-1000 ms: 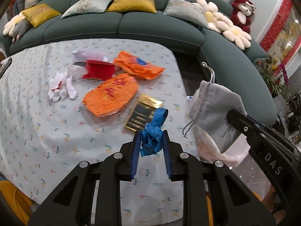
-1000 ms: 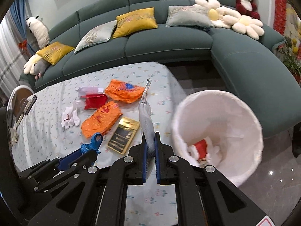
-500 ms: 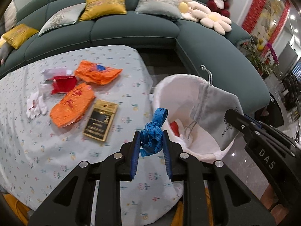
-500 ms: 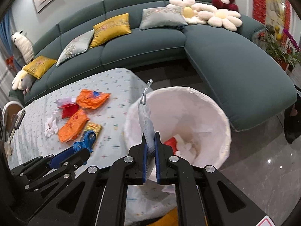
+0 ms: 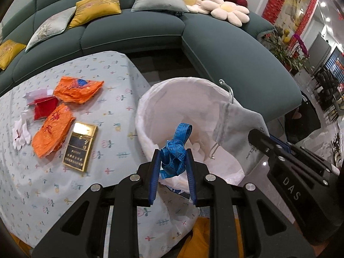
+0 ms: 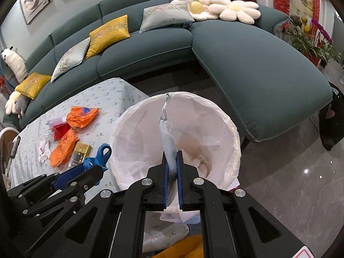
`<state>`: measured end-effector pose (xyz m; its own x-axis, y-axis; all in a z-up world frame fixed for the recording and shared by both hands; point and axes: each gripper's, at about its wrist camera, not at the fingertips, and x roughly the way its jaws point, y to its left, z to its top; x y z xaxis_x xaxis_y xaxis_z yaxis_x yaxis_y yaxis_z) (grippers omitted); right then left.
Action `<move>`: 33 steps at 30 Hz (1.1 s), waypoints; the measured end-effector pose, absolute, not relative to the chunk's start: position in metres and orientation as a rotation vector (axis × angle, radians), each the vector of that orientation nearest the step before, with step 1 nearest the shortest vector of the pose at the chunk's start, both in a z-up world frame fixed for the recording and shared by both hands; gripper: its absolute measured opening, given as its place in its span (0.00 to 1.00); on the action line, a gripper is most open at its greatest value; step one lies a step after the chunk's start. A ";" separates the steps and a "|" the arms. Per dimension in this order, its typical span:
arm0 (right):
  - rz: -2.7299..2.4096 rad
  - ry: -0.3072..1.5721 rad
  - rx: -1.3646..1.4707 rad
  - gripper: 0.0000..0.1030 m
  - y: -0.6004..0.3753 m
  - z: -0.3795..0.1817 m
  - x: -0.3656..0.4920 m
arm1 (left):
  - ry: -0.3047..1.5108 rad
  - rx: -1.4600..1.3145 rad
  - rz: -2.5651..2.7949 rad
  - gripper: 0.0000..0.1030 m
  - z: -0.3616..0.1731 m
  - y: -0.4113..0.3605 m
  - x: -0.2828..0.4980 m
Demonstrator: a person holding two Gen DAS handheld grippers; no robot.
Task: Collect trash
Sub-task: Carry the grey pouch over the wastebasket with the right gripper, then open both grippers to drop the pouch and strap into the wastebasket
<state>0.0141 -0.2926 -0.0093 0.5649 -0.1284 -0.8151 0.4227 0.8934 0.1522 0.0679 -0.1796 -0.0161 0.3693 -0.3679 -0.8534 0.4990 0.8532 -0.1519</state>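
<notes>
A crumpled blue tape measure (image 5: 173, 153) is gripped by the left tongs (image 5: 173, 157) and a grey pouch (image 6: 168, 148) by the right tongs (image 6: 171, 161), both over the white-lined bin (image 6: 233, 133), which apparently already holds scraps. Orange wrappers (image 5: 53, 129), a gold box (image 5: 80, 146) and other litter remain uncollected on the surface (image 5: 111, 99).

A teal sofa (image 6: 247, 49) holds yellow cushions (image 6: 108, 33) and flower pillows (image 6: 217, 7).

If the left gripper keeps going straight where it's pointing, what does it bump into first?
Probably the white trash bag: the left gripper, shut on the blue tape measure, points into its open mouth, though depth is hard to judge.
</notes>
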 end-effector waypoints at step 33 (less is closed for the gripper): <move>-0.399 0.910 0.379 0.28 -0.314 -0.019 0.011 | 1.071 0.124 -0.535 0.41 -0.025 -0.193 0.079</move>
